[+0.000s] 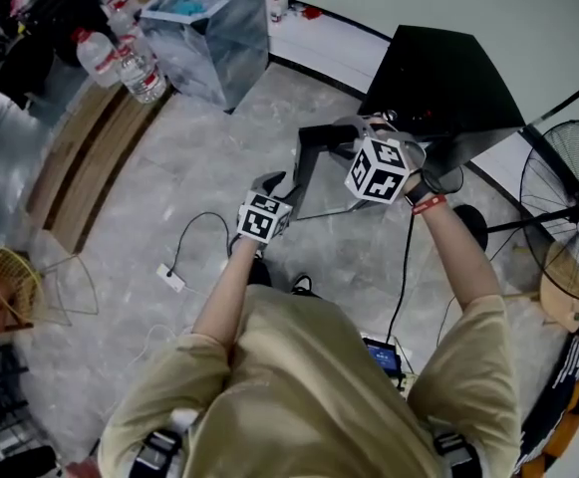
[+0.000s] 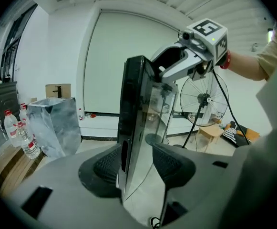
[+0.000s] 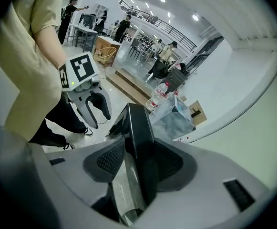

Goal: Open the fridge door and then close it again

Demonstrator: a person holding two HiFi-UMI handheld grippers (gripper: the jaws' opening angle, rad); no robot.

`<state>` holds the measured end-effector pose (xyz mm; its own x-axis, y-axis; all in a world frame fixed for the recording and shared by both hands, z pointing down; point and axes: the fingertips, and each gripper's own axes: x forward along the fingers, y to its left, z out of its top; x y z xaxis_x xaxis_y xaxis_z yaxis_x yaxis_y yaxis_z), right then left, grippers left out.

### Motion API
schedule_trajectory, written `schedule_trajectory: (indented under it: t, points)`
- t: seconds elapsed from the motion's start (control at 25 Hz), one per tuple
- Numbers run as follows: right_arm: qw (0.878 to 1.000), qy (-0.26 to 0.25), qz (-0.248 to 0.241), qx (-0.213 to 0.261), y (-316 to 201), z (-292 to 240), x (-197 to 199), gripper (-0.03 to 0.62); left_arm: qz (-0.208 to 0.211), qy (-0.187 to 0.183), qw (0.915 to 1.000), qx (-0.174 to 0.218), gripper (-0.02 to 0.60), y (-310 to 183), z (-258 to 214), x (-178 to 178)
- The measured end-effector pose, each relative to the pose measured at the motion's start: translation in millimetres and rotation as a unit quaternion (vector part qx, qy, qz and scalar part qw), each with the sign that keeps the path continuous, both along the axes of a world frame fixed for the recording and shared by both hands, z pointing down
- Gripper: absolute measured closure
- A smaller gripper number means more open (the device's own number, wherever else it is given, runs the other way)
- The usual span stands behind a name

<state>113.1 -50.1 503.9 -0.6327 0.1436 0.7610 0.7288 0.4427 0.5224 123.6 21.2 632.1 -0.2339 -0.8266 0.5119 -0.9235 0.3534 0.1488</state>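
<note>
Since the fridge door (image 1: 314, 139) stands swung well out from the black fridge (image 1: 448, 78), toward the person, the opening half looks done and the closing half is in hand. The right gripper (image 3: 140, 159) sits at the door's top corner with its fingers against both sides of the dark frame, holding it. The left gripper (image 2: 136, 151) is lower on the free edge, fingers wide, with the edge between them but not pinched.

Next, I judge, the door must be swung back on its hinge until it meets the fridge. The left fingers need to close on the edge or push it flat.

Counted: one fridge, one door, two grippers, one standing fan (image 1: 568, 192), one clear bin (image 1: 209, 33), and three water bottles (image 1: 140, 73), as far as I can tell.
</note>
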Motion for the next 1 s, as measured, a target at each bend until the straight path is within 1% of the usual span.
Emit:
schedule_trajectory:
  t: [0.08,0.2,0.44,0.56,0.76,0.84,0.92,1.0]
  points:
    - [1.000,0.002,0.000,-0.001,0.8,0.0,-0.3,0.387,0.008,0.008,0.9999,-0.009,0.385,-6.0,10.4,-1.2]
    - [1.000,-0.003,0.002,0.000,-0.2,0.7,-1.8,0.388,0.010,0.018,0.9997,-0.013,0.385,-13.6,22.1,-3.4]
    - [1.000,0.006,0.013,-0.001,-1.0,2.5,-8.0,0.388,0.018,0.019,0.9994,-0.023,0.387,-26.2,36.7,-17.2]
    - [1.000,0.005,0.021,-0.002,-2.0,3.9,-12.4,0.387,0.022,0.021,0.9993,-0.023,0.418,-29.8,40.6,-22.5]
    - [0.999,0.008,0.037,0.003,-5.3,4.0,-22.5,0.388,0.017,0.022,0.9993,-0.025,0.433,-36.6,42.3,-38.7]
    - [0.999,0.012,0.040,0.006,-7.7,4.0,-24.3,0.390,0.019,0.022,0.9991,-0.029,0.472,-39.7,42.4,-43.9]
    - [0.999,0.014,0.045,0.003,-9.5,3.7,-26.9,0.390,0.021,0.025,0.9991,-0.028,0.477,-41.2,43.4,-48.7]
    - [0.999,0.010,0.053,0.000,-11.0,4.2,-31.3,0.390,0.014,0.030,0.9993,-0.018,0.477,-42.0,44.7,-54.1]
